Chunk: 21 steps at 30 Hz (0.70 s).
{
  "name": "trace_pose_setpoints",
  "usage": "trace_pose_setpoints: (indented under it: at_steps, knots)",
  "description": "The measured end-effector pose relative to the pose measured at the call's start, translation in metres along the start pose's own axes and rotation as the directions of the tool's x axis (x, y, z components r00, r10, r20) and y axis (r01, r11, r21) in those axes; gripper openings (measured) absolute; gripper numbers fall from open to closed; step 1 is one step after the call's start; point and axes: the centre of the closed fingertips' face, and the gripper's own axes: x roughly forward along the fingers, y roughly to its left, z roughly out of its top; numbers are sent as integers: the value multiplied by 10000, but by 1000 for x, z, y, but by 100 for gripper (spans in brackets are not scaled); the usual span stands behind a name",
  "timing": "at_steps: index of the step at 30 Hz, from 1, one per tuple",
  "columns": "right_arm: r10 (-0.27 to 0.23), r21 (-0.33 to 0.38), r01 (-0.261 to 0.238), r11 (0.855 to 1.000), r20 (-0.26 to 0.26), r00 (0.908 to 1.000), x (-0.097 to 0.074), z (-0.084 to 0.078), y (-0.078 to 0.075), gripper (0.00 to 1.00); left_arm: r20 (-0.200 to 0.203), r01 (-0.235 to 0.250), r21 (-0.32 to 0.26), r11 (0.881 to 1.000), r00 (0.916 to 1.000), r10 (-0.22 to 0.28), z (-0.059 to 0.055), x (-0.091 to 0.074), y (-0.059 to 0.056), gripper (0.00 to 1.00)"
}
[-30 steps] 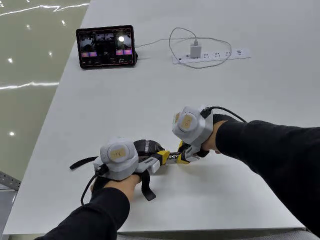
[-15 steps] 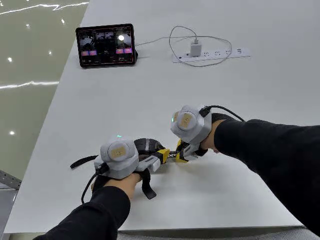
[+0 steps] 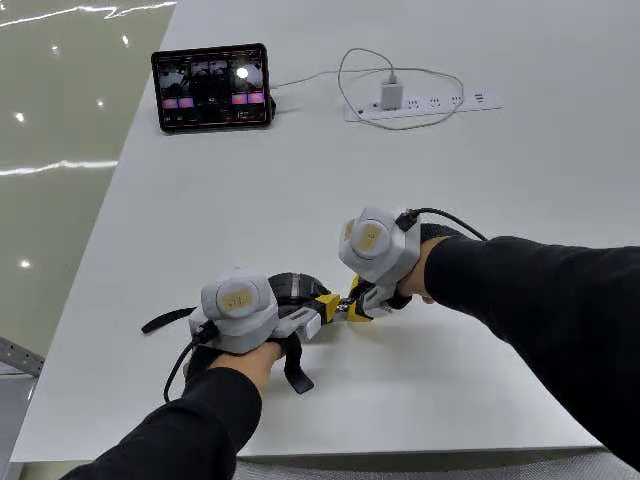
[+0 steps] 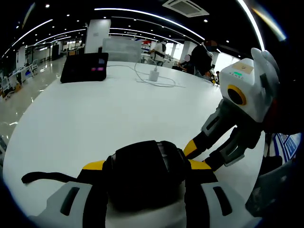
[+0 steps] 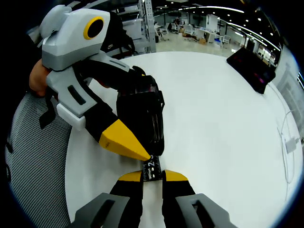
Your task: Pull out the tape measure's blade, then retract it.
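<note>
The black tape measure point(image 3: 293, 290) lies on the white table point(image 3: 300, 200), and my left gripper point(image 3: 312, 312) is shut on its case. In the left gripper view the case point(image 4: 145, 173) sits between the yellow-tipped jaws of the left gripper point(image 4: 147, 166). My right gripper point(image 3: 355, 309) is just right of it, shut on the blade's tip. In the right gripper view, a short bit of blade point(image 5: 151, 167) with a printed "2" is pinched in the right gripper point(image 5: 152, 176), close to the case point(image 5: 141, 116). The left gripper point(image 5: 126, 142) reaches in from the left.
A tablet point(image 3: 212, 87) stands at the back left. A power strip point(image 3: 425, 105) with a white charger point(image 3: 391, 97) and looped cable lies behind. The tape measure's black strap point(image 3: 165, 321) trails left. The table's left edge point(image 3: 105, 215) and near edge are close.
My right gripper has edged a little left toward the tape measure's case, still pinching the blade. The left gripper holds the case in the same place.
</note>
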Motion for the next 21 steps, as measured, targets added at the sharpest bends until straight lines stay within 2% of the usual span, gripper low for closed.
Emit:
trace_pose_setpoints:
  at_steps: [21]
  knots:
    - [109,10,-110,9999,152,9998,5,6,1,11,17,10,-36,10000,10000,-10,0,0,0,61]
